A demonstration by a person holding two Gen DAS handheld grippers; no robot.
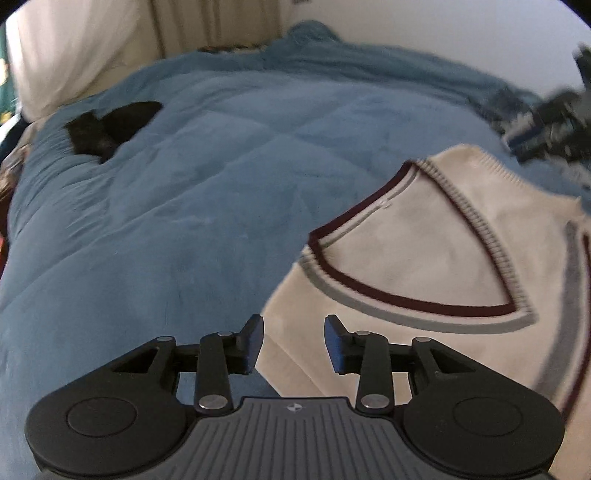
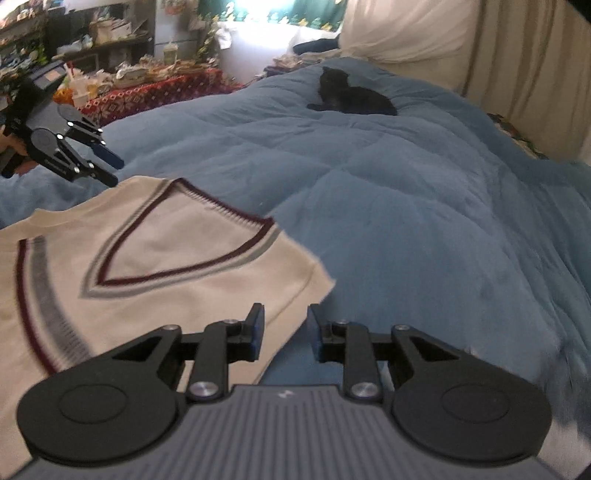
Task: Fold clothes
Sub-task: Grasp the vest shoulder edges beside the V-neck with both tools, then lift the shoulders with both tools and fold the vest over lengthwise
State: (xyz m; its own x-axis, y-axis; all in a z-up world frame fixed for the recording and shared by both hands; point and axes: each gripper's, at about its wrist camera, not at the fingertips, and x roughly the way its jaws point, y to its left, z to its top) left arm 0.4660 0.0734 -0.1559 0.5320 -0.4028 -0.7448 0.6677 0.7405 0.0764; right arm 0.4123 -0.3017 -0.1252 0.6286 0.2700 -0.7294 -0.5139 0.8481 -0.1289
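Observation:
A cream V-neck knit vest (image 1: 424, 258) (image 2: 147, 236) with maroon and grey trim lies flat on a blue comforter (image 1: 184, 221) (image 2: 406, 221). In the left wrist view my left gripper (image 1: 294, 343) hovers over the vest's shoulder edge, open, with nothing pinched between its blue pads. The right wrist view shows it again as the left gripper (image 2: 114, 170) beyond the vest's far shoulder. My right gripper (image 2: 286, 332) is open above the vest's near corner, where cream fabric meets the blue bedding. In the left wrist view the right gripper (image 1: 546, 125) is only a dark blur at the upper right.
A black cat (image 1: 110, 125) (image 2: 351, 96) lies on the comforter near the pillows (image 2: 399, 29). Beige curtains (image 2: 524, 74) hang beside the bed. A cluttered table with a red patterned cloth (image 2: 155, 92) stands beyond the bed's left side.

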